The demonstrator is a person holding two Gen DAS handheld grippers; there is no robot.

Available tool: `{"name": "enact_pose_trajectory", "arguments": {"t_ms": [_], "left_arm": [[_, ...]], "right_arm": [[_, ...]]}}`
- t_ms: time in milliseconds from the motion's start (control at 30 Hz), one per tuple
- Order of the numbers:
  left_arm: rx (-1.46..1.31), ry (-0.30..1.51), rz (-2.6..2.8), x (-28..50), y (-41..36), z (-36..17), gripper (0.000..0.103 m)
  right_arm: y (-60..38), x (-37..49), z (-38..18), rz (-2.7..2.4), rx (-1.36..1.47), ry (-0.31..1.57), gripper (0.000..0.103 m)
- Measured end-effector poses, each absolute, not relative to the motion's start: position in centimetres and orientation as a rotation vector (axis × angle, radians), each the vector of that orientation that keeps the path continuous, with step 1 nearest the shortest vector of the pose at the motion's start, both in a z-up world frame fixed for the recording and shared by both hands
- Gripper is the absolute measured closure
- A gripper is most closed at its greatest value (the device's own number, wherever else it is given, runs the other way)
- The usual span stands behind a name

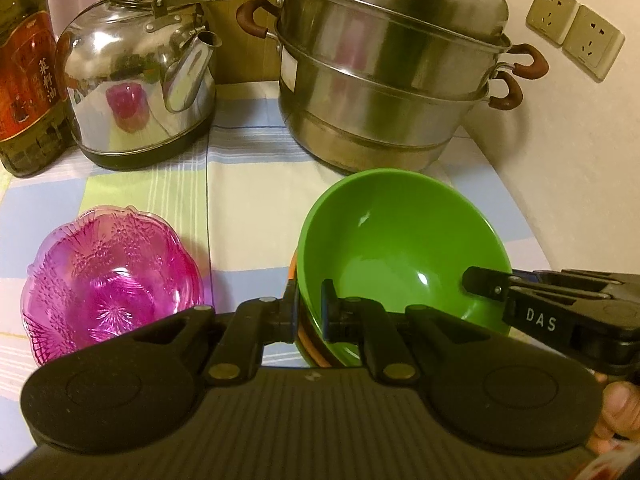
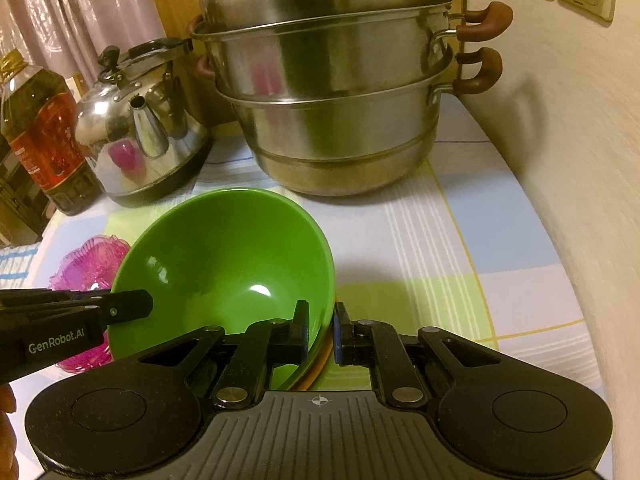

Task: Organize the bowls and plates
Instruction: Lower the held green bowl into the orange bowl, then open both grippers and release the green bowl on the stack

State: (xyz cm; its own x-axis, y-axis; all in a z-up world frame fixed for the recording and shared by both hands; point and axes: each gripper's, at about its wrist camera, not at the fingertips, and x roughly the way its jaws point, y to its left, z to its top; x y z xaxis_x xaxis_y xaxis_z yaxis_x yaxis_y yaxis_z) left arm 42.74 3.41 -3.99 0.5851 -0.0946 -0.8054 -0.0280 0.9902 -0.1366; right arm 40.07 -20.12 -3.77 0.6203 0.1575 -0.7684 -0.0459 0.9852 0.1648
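Both hand-held grippers were clamped on the green bowl's [image 1: 396,248] rim: the left hand-held gripper [image 1: 310,312] on one side, the right hand-held gripper [image 2: 322,330] opposite, the bowl tilted over orange dishes [image 1: 310,344] on the worktop [image 2: 460,240]. It appeared mid-placement; next it likely needed levelling, seating and release.

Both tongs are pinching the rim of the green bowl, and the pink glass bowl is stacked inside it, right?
Not quite. The pink glass bowl is not inside the green bowl; it sits by itself on the tablecloth beside it, as the left wrist view shows. The left tongs and right tongs do both pinch the green bowl's rim.
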Motion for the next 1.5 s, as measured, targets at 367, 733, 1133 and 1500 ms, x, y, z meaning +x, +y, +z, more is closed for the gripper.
{"name": "enact_pose_trajectory", "arguments": {"t_ms": [367,733,1133,1500], "left_arm": [[-0.116,0.922,-0.021,42.4,3.5,-4.0,0.084],[-0.190,0.869,-0.036,40.1,3.8,-2.3,0.084],[-0.265,0.821,-0.026,33.6,3.4,-0.9,0.084],[-0.290,0.837,0.007,28.1,3.0,-1.5,0.084]], "right_arm": [[-20.0,40.0,-3.9,0.133,0.116,0.876,0.088],[-21.0,37.7,-3.1,0.118,0.182,0.840,0.069],[-21.4,32.2,-1.2,0.097,0.241,0.824,0.068],[-21.1,27.4,-1.5,0.102,0.280,0.845,0.068]]}}
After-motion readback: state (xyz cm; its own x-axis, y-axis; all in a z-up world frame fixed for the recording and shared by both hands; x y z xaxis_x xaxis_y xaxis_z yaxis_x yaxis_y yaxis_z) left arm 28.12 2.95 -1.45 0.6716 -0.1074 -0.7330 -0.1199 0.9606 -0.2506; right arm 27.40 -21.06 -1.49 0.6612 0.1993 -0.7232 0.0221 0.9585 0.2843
